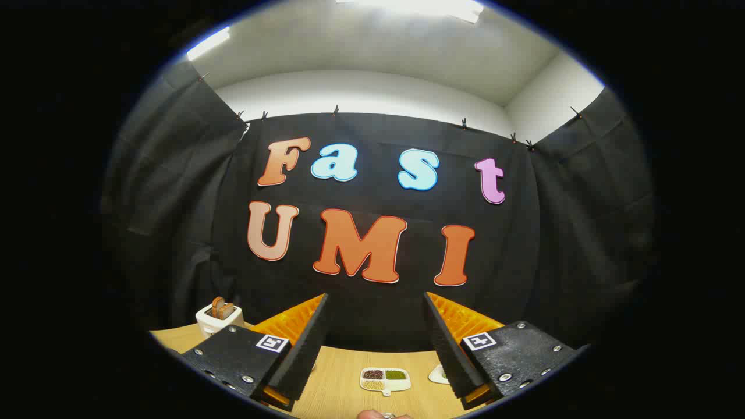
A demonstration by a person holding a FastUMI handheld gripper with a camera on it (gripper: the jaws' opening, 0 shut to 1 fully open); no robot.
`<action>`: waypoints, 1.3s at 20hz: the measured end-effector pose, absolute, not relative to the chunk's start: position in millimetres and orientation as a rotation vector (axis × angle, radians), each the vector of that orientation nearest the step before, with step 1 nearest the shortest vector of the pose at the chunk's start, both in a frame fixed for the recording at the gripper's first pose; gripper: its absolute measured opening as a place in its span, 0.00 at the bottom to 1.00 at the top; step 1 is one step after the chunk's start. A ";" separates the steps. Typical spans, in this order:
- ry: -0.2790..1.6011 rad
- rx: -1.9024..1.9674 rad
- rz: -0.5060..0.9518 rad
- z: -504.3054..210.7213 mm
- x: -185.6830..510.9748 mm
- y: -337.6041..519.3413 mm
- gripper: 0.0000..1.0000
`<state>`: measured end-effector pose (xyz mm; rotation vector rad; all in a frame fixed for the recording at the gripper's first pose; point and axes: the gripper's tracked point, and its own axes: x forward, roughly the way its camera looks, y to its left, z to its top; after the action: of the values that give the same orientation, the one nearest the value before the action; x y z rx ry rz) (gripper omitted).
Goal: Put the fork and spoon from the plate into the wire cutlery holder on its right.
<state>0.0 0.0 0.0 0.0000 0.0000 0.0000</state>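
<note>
I hold the gripper (377,343) high and level, so I look mostly at the booth wall. The jaws stand wide apart and grasp nothing.

On the worktop (337,390), between the fingers and a little ahead, lies a small white divided dish (385,379) with dark, green and pale grains in it. Just beside the right finger a piece of white plate (437,374) shows; the finger hides most of it, so I cannot tell if the fork and spoon lie there. I cannot make out the wire holder. Far to the left stands a white toaster (219,318) with bread.

My judgement on handling: a fork and a spoon are light, stiff and slippery metal, and they lie flat on a hard plate. I would take each one across the handle, near its middle, so it does not swing. A shallow pinch may let it slide out or scrape the plate. First I must tilt the gripper down to find them.
</note>
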 end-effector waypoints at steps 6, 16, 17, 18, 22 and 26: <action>0.008 0.034 0.049 -2.4 9.2 19.4 0.93; 0.065 0.102 0.072 -18.7 24.2 37.7 0.92; 0.102 0.115 0.093 -29.1 24.7 47.7 0.92; 0.143 0.130 0.121 -39.1 24.0 59.6 0.92; 0.353 0.146 0.241 -91.4 19.6 113.5 0.93; 0.617 0.163 0.377 -149.1 -6.7 175.5 0.93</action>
<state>-6.7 175.5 -149.1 0.1634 0.6172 0.3770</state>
